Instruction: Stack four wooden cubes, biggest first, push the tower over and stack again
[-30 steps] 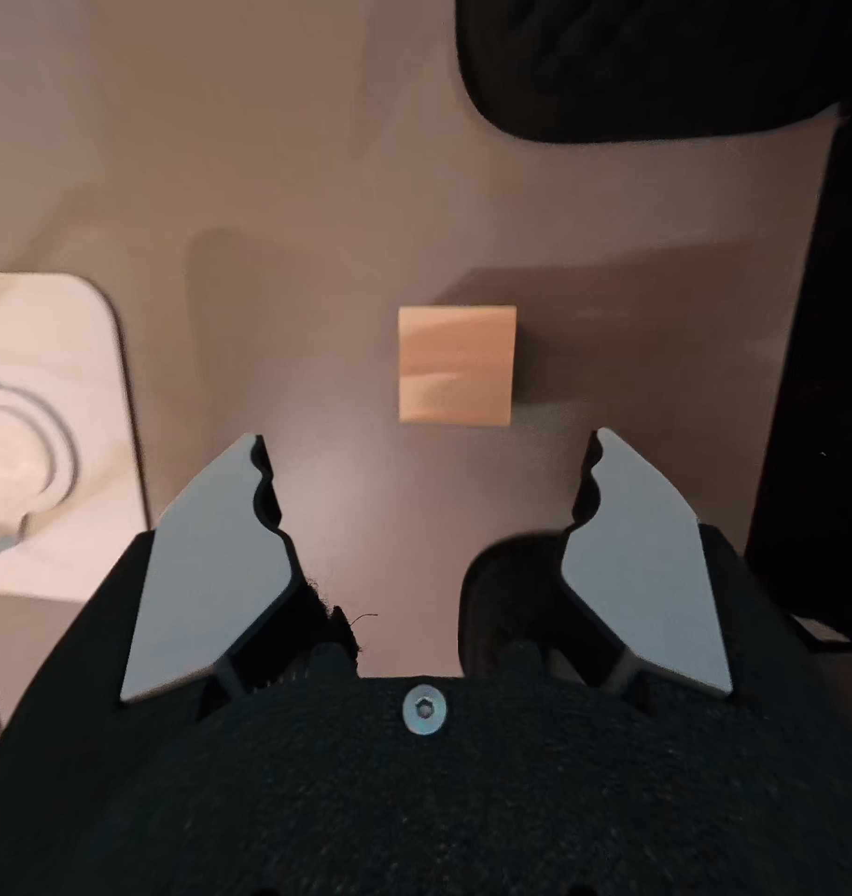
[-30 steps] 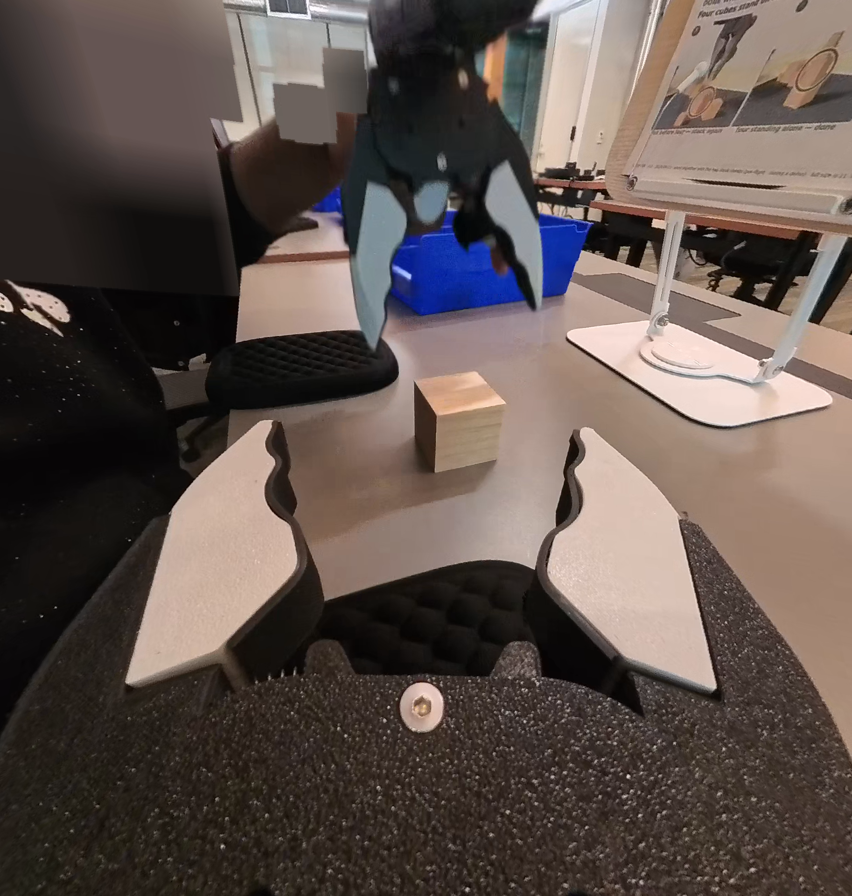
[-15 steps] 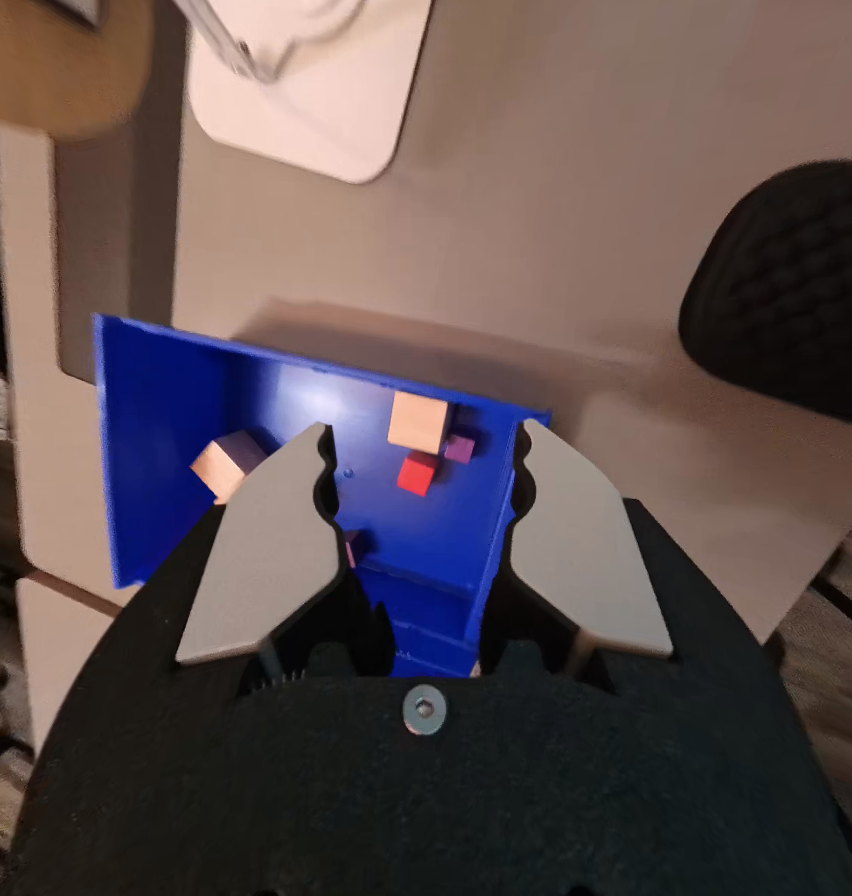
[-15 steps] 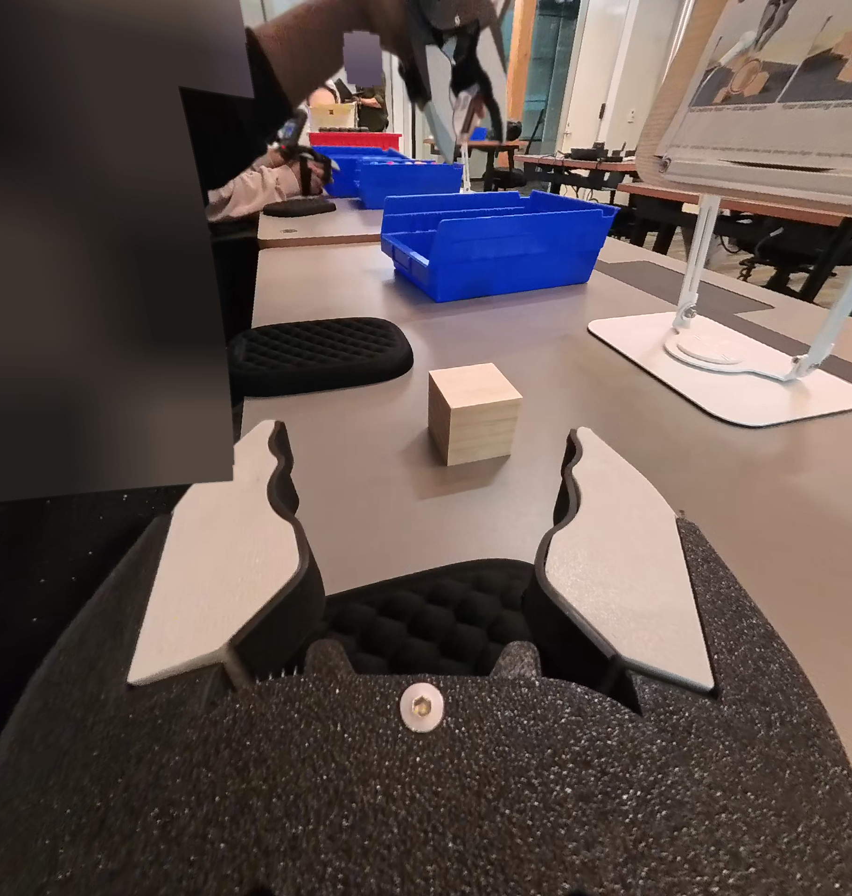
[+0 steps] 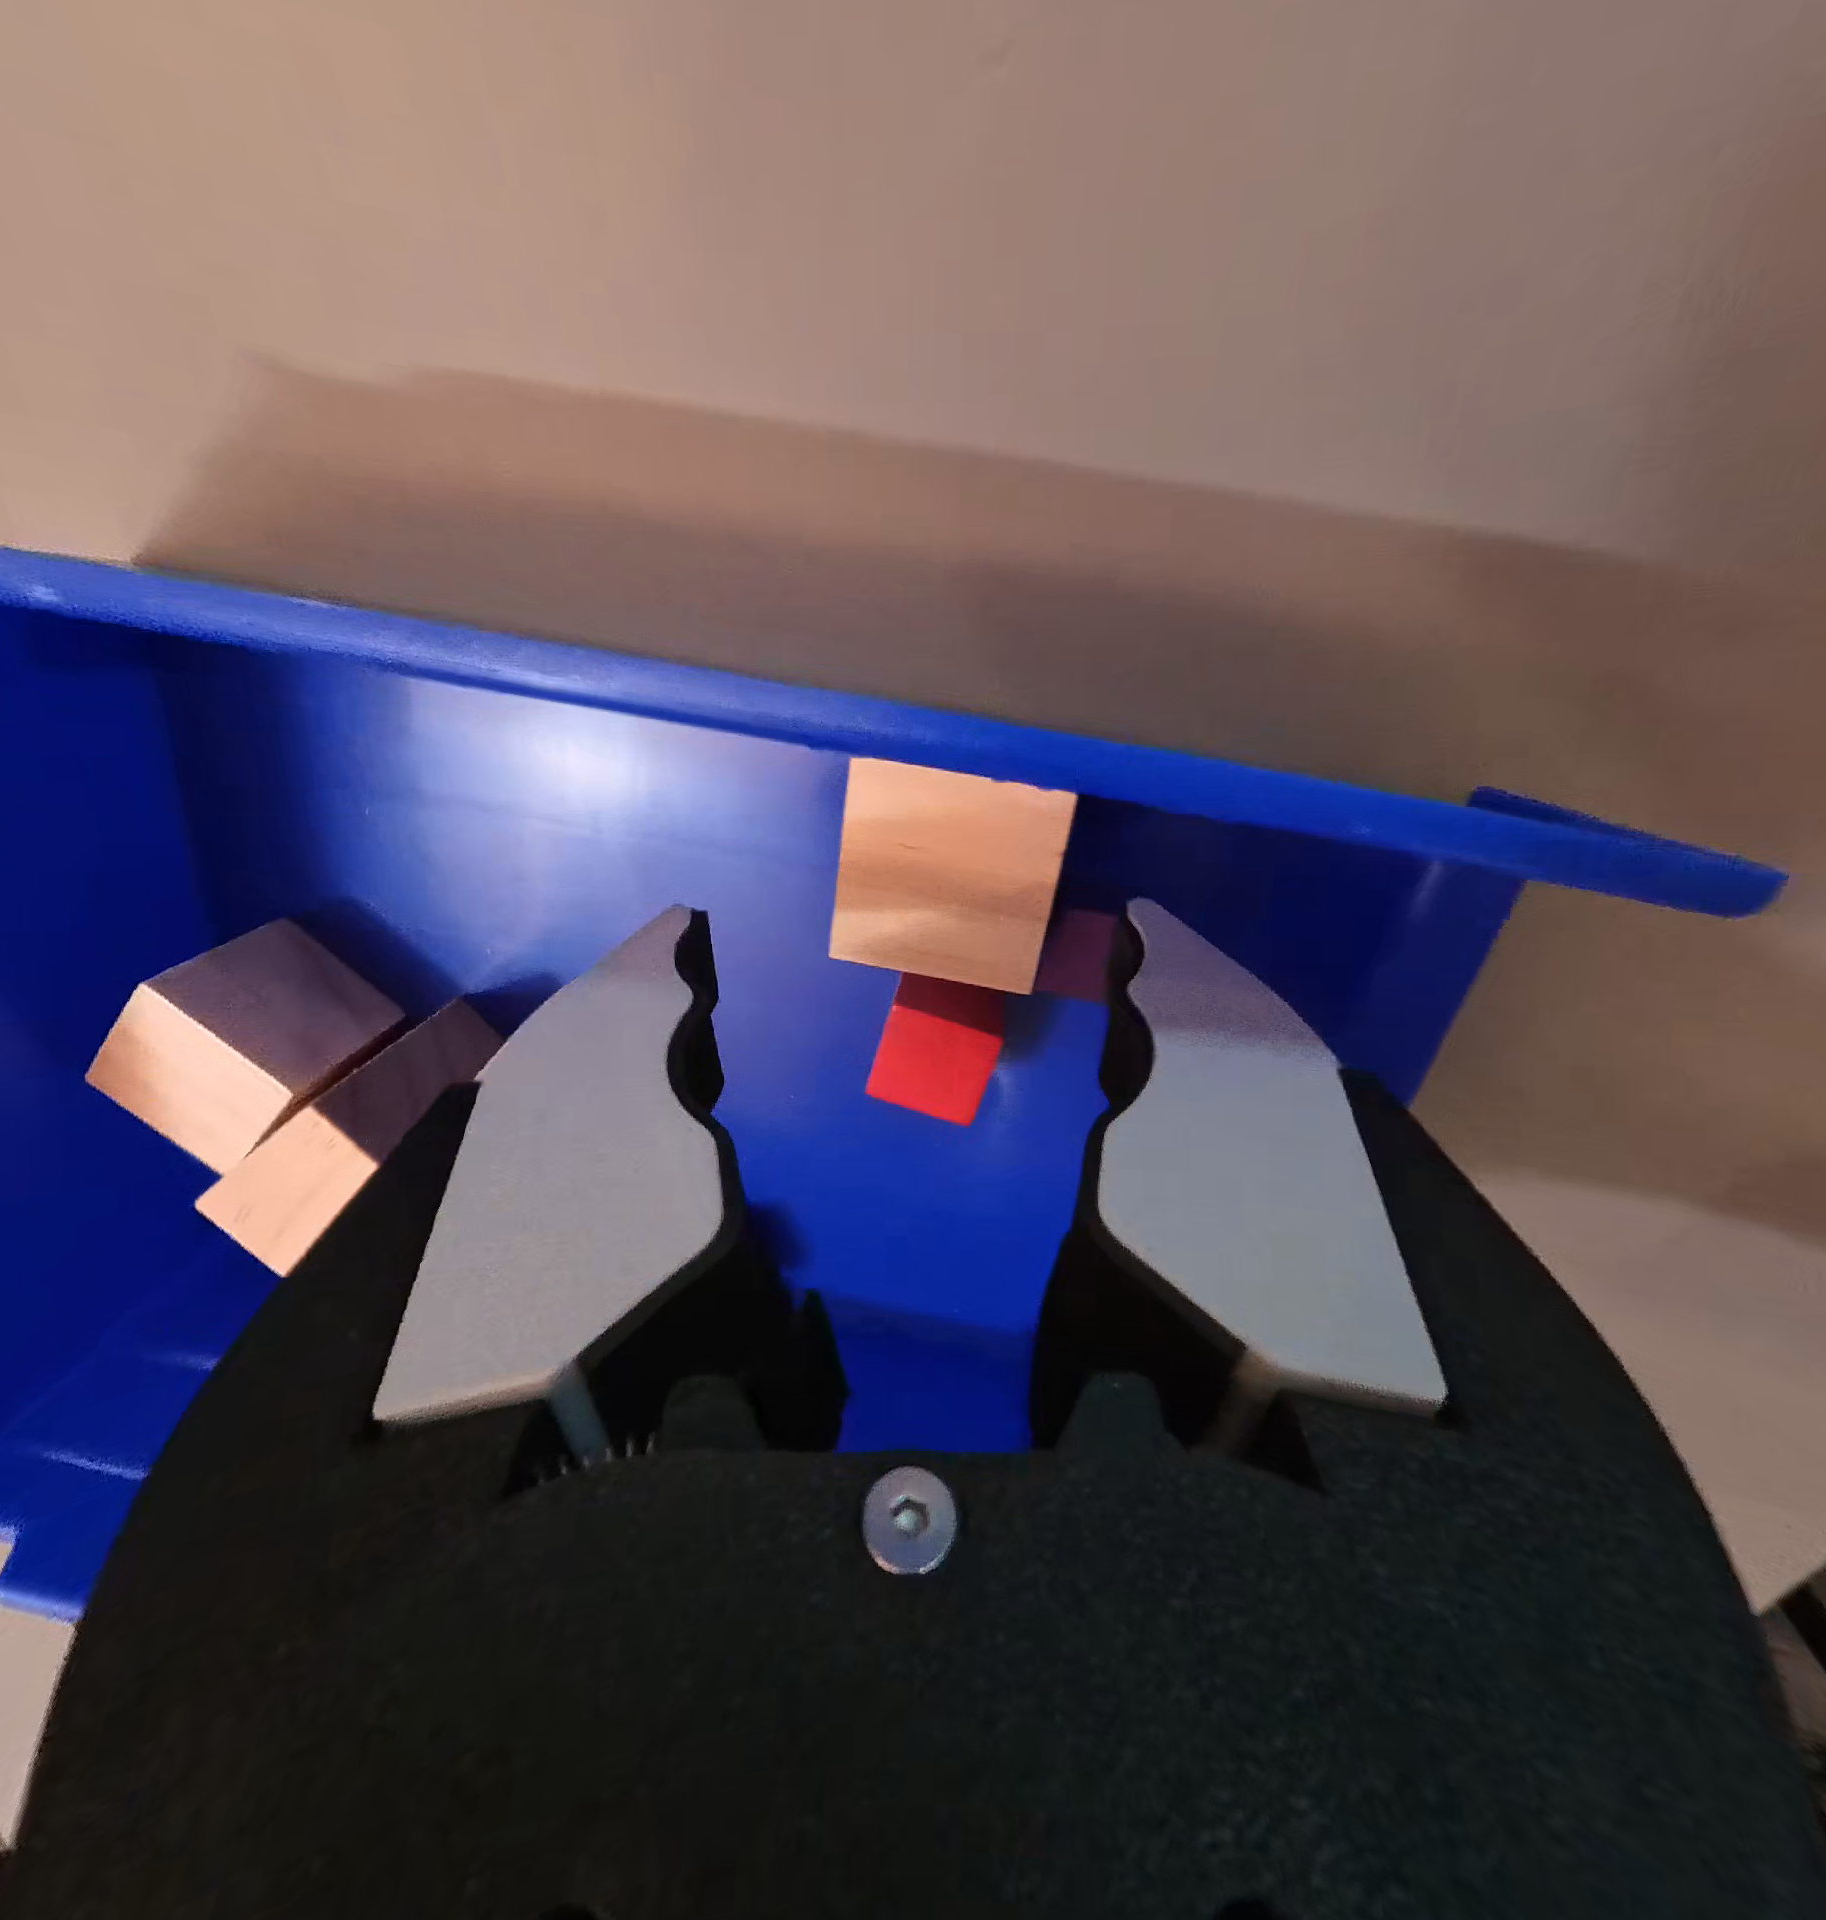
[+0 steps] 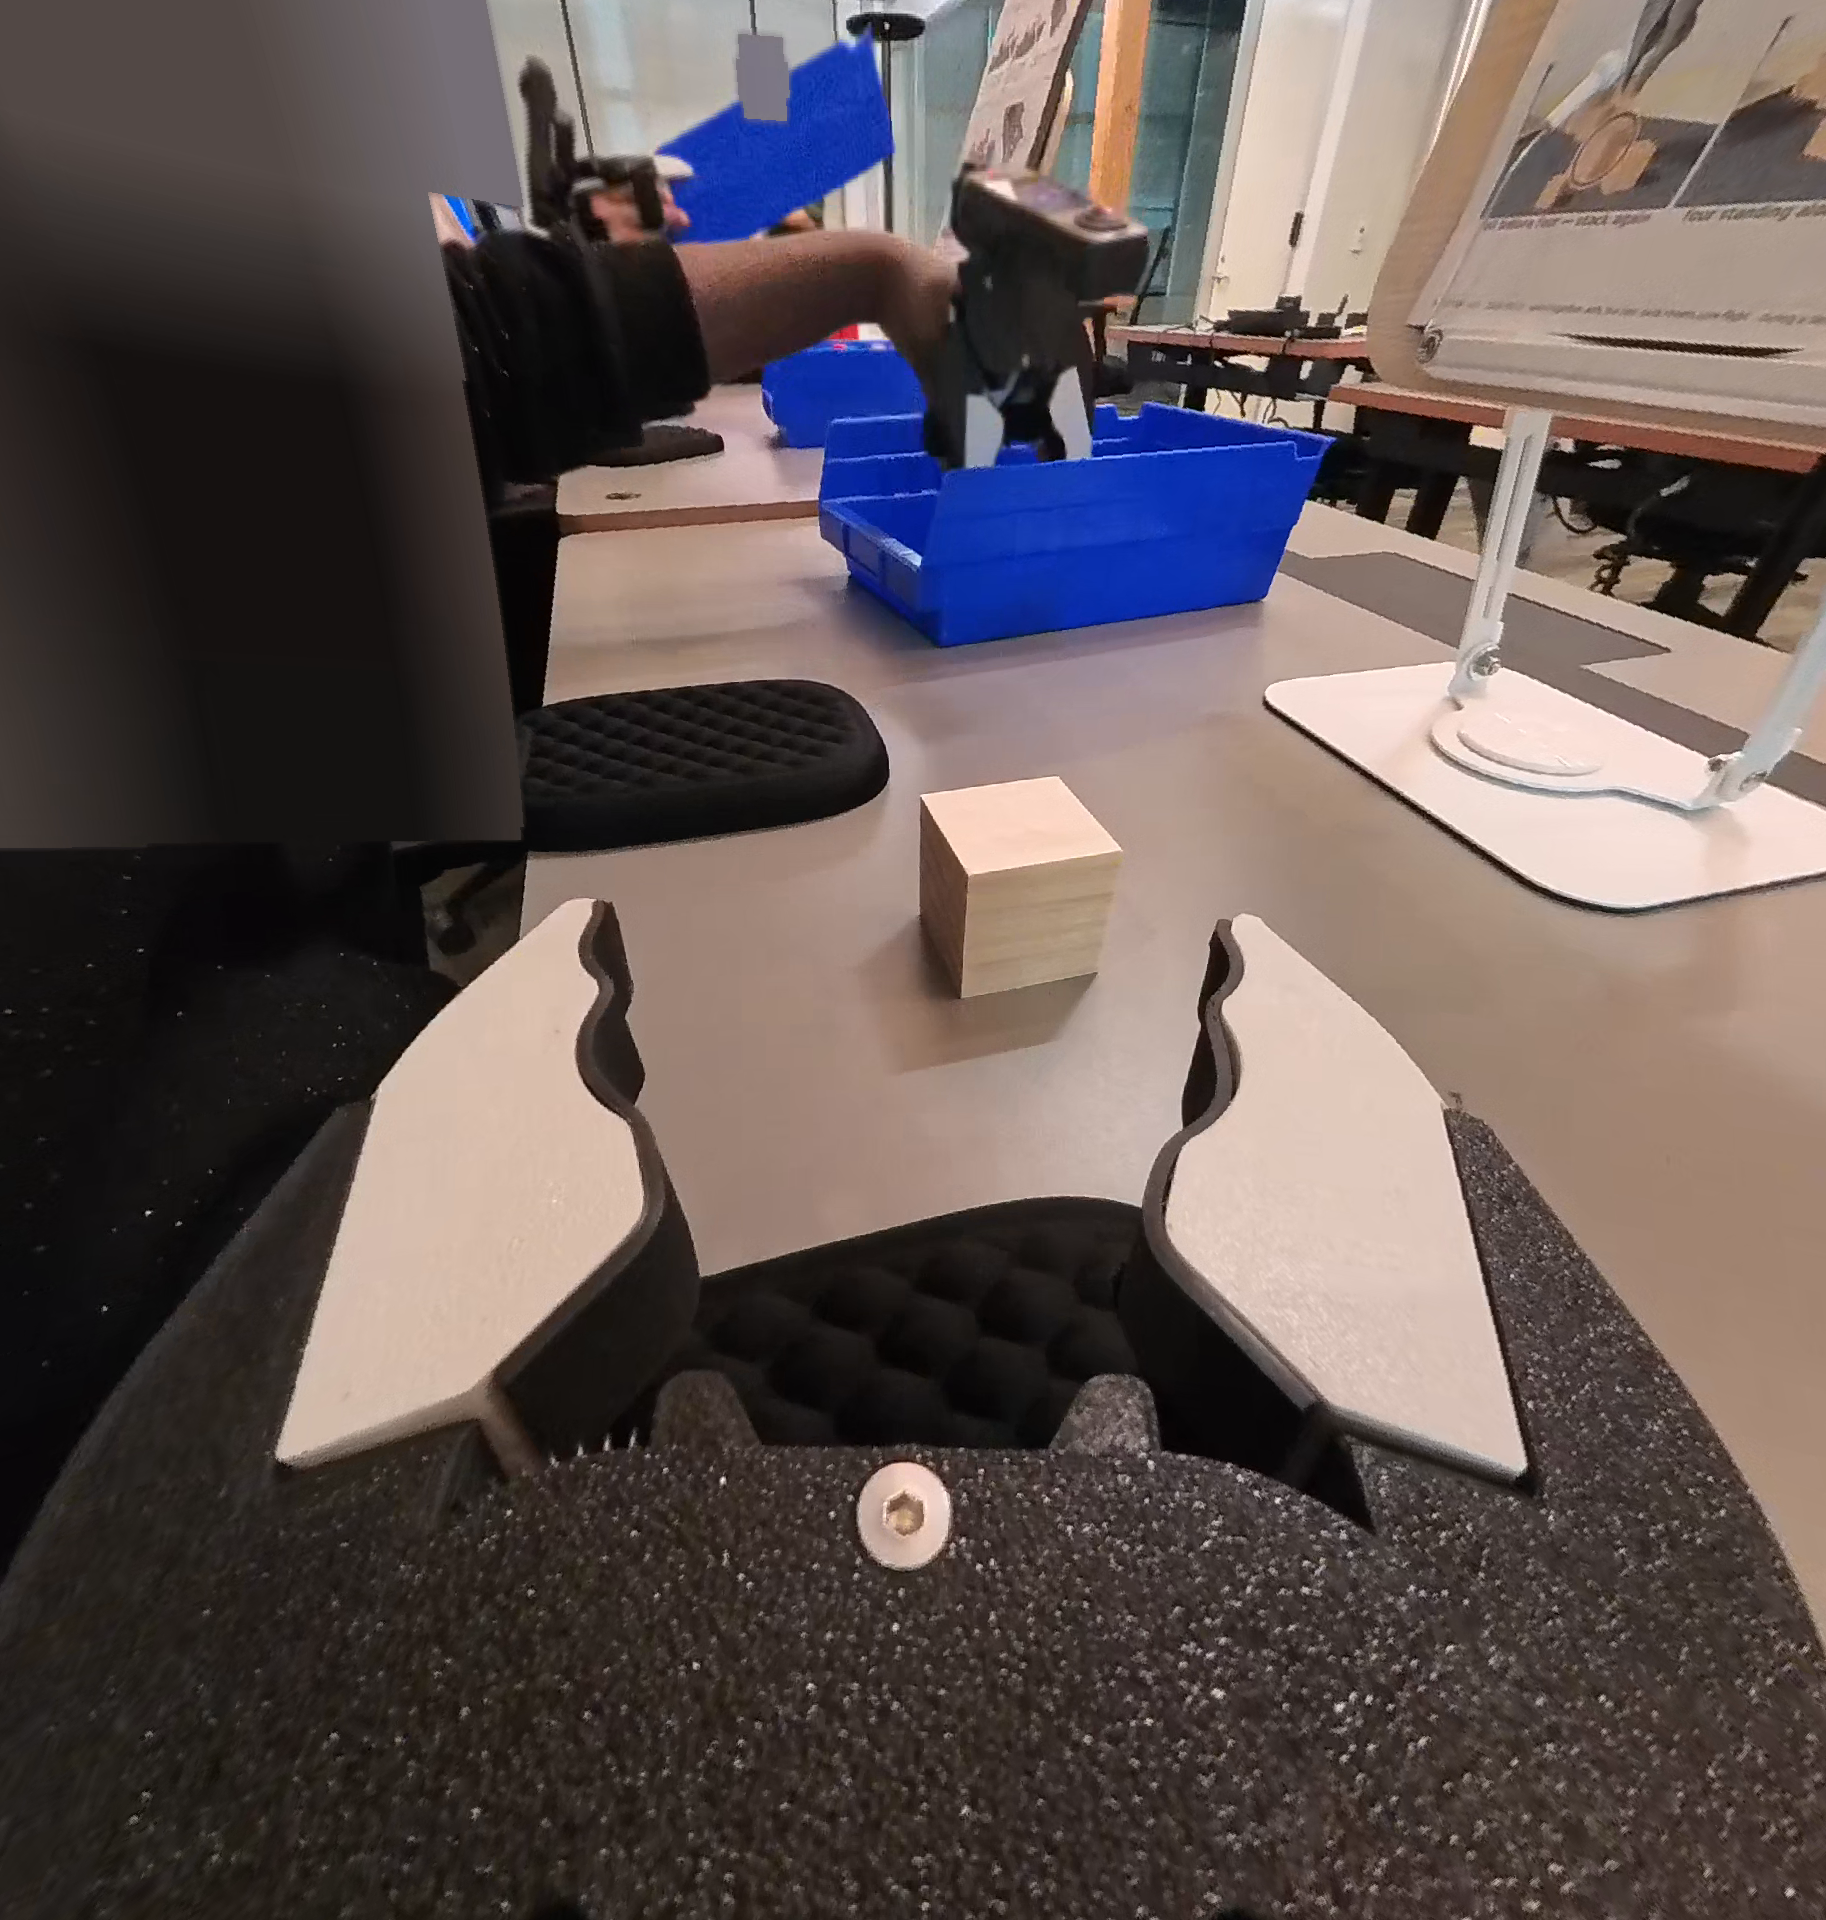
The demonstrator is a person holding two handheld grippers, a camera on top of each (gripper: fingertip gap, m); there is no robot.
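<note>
Left gripper (image 5: 909,935): jaws apart, nothing held, over blue bin (image 5: 576,707); wooden cube (image 5: 945,873) centre frame. Right gripper (image 6: 914,935): jaws apart, nothing held; wooden block (image 6: 1018,899) just ahead, untouched.

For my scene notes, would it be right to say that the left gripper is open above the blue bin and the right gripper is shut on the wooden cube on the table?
Not quite: the right gripper is open, not shut on the wooden cube, which stands free on the table ahead of its fingers, as the right wrist view shows. The left gripper is indeed open above the blue bin.
</note>
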